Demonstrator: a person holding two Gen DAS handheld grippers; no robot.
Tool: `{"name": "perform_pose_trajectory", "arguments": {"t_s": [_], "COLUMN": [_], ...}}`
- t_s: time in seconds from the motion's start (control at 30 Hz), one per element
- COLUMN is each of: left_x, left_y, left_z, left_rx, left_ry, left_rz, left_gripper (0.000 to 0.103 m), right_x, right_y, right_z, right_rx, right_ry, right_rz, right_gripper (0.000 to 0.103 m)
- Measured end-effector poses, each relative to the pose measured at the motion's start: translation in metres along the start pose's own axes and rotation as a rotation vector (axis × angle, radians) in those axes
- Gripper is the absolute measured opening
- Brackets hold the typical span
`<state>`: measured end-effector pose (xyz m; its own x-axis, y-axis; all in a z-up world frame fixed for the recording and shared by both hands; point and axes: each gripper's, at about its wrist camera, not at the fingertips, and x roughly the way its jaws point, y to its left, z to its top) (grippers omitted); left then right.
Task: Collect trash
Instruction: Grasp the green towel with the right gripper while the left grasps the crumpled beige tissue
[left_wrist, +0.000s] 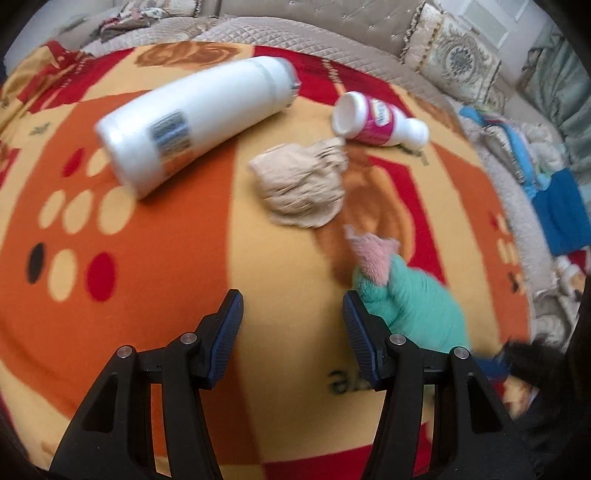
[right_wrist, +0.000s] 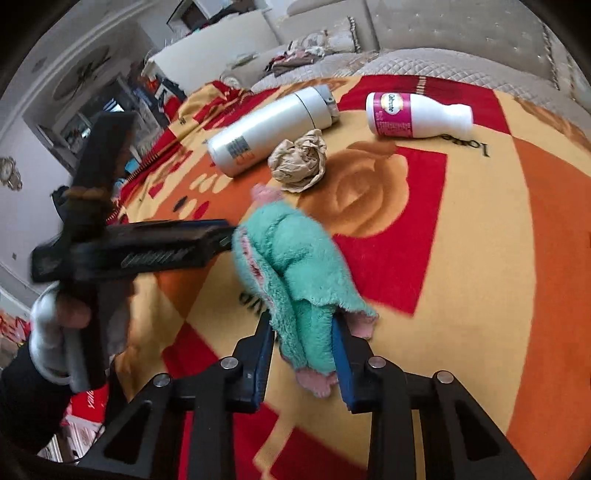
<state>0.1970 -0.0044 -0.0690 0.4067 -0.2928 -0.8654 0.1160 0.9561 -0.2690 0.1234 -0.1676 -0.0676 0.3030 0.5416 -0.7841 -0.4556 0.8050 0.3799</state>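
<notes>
My right gripper (right_wrist: 303, 354) is shut on a green and pink fluffy cloth (right_wrist: 291, 266) and holds it above the blanket; the cloth also shows in the left wrist view (left_wrist: 402, 295), just right of my left gripper. My left gripper (left_wrist: 291, 314) is open and empty over the blanket; it also shows in the right wrist view (right_wrist: 221, 232) beside the cloth. A crumpled brown paper ball (left_wrist: 303, 192) (right_wrist: 299, 162) lies ahead. Beyond it lie a large white flask (left_wrist: 195, 122) (right_wrist: 273, 129) and a small white bottle with a pink label (left_wrist: 380, 122) (right_wrist: 417, 114), both on their sides.
All lies on an orange, red and yellow patterned blanket (left_wrist: 147, 295) (right_wrist: 480, 258). A quilted beige sofa with cushions (left_wrist: 454, 55) (right_wrist: 443, 55) is behind. Folded blue cloths (left_wrist: 561, 210) sit at the right. A white table (right_wrist: 207, 55) stands at the far left.
</notes>
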Motion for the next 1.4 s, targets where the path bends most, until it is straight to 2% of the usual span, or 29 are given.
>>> {"name": "perform_pose_trajectory", "arguments": {"t_s": [0.07, 0.13, 0.17, 0.2, 0.23, 0.3, 0.4, 0.43, 0.53, 0.6, 0.67, 0.73, 0.8, 1.0, 1.17, 1.23, 1.27, 1.3, 1.4], "left_x": [0.001, 0.001, -0.001, -0.004, -0.008, -0.016, -0.026, -0.028, -0.030, -0.029, -0.026, -0.022, -0.018, -0.003, 0.025, 0.027, 0.025, 0.022, 0.009], "left_y": [-0.005, -0.011, -0.011, -0.011, -0.010, -0.008, -0.001, 0.002, 0.007, 0.010, 0.012, 0.010, 0.004, -0.014, -0.018, -0.015, -0.015, -0.014, -0.014], "left_z": [0.002, 0.004, 0.005, 0.005, 0.005, 0.005, 0.007, 0.007, 0.012, 0.018, 0.026, 0.034, 0.040, 0.057, 0.061, 0.057, 0.055, 0.053, 0.043], "left_rx": [0.003, 0.008, 0.004, 0.000, -0.003, -0.003, 0.003, 0.005, -0.003, -0.016, -0.034, -0.032, -0.012, 0.041, 0.036, 0.019, 0.020, 0.022, 0.025], "left_ry": [-0.004, -0.006, -0.010, -0.013, -0.018, -0.037, -0.057, -0.064, -0.084, -0.096, -0.111, -0.116, -0.121, -0.156, -0.107, -0.118, -0.123, -0.129, -0.127], "left_rz": [-0.023, -0.027, -0.042, -0.053, -0.063, -0.060, -0.039, -0.033, -0.037, -0.055, -0.075, -0.070, -0.058, 0.017, 0.077, 0.098, 0.114, 0.125, 0.083], "left_gripper": [0.054, 0.054, 0.054, 0.055, 0.055, 0.055, 0.055, 0.055, 0.056, 0.065, 0.065, 0.065, 0.065, 0.065, 0.064, 0.050, 0.034, 0.029, 0.023], "right_x": [-0.004, -0.006, -0.008, -0.010, -0.014, -0.022, -0.023, -0.020, -0.010, 0.001, 0.012, 0.021, 0.019, -0.024, -0.046, -0.049, -0.051, -0.055, -0.061], "right_y": [0.008, 0.013, 0.012, 0.010, 0.007, 0.004, 0.006, 0.007, 0.010, 0.011, 0.011, 0.005, -0.001, -0.023, -0.036, -0.036, -0.037, -0.036, -0.034], "right_z": [-0.010, -0.015, -0.016, -0.016, -0.015, -0.011, 0.000, 0.005, 0.020, 0.029, 0.032, 0.034, 0.032, 0.016, 0.001, -0.001, -0.003, -0.005, -0.011], "right_rx": [-0.001, 0.004, 0.017, 0.033, 0.048, 0.052, 0.037, 0.024, 0.005, -0.001, -0.011, 0.000, 0.025, 0.083, 0.118, 0.124, 0.127, 0.131, 0.133], "right_ry": [0.023, 0.023, 0.018, 0.012, -0.005, -0.043, -0.057, -0.056, -0.046, -0.039, -0.031, -0.030, -0.039, -0.116, -0.130, -0.141, -0.151, -0.162, -0.179], "right_rz": [0.006, -0.026, -0.047, -0.068, -0.094, -0.143, -0.169, -0.168, -0.154, -0.145, -0.167, -0.173, -0.145, -0.138, -0.142, -0.136, -0.132, -0.127, -0.131], "right_gripper": [0.030, 0.031, 0.035, 0.047, 0.052, 0.055, 0.079, 0.079, 0.079, 0.079, 0.078, 0.050, 0.047, 0.045, 0.045, 0.045, 0.045, 0.045, 0.045]}}
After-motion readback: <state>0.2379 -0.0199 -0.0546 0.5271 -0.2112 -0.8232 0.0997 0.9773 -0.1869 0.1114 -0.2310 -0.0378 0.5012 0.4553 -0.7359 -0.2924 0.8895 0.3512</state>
